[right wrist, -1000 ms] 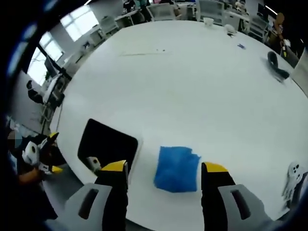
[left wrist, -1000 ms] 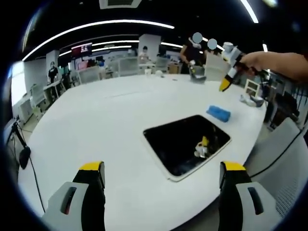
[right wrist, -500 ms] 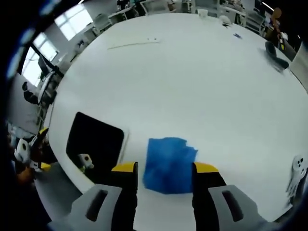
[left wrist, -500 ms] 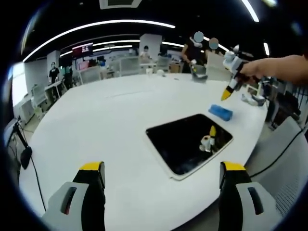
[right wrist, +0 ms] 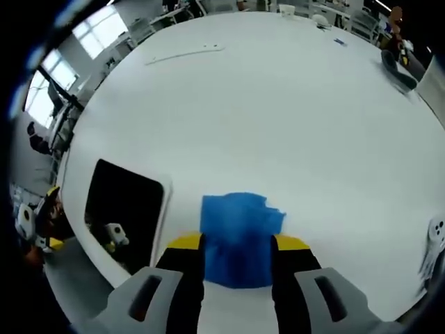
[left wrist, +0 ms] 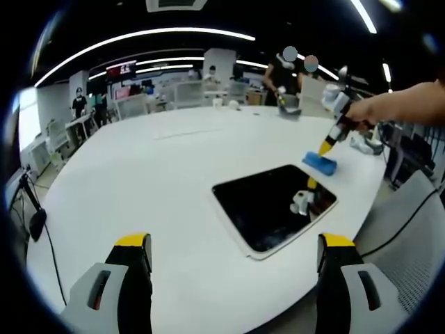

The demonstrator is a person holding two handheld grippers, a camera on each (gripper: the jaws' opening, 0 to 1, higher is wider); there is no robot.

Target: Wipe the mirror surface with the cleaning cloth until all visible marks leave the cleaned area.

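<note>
In the left gripper view, the left tongs (left wrist: 233, 254) hung spread wide above the white worktop (left wrist: 139, 174), pinching nothing. The dark mirror (left wrist: 274, 205) lay flat near the worktop's edge, and just beyond it sat the blue cloth (left wrist: 319, 163). A hand (left wrist: 372, 110) brought the right tongs (left wrist: 325, 147) down right at the cloth. No writing was readable.

In the right gripper view, the right tongs (right wrist: 236, 243) straddled the blue cloth (right wrist: 236, 226), jaws close against its sides; a firm pinch I could not tell. The mirror (right wrist: 125, 209) lay just beside it on the worktop (right wrist: 278, 104).
</note>
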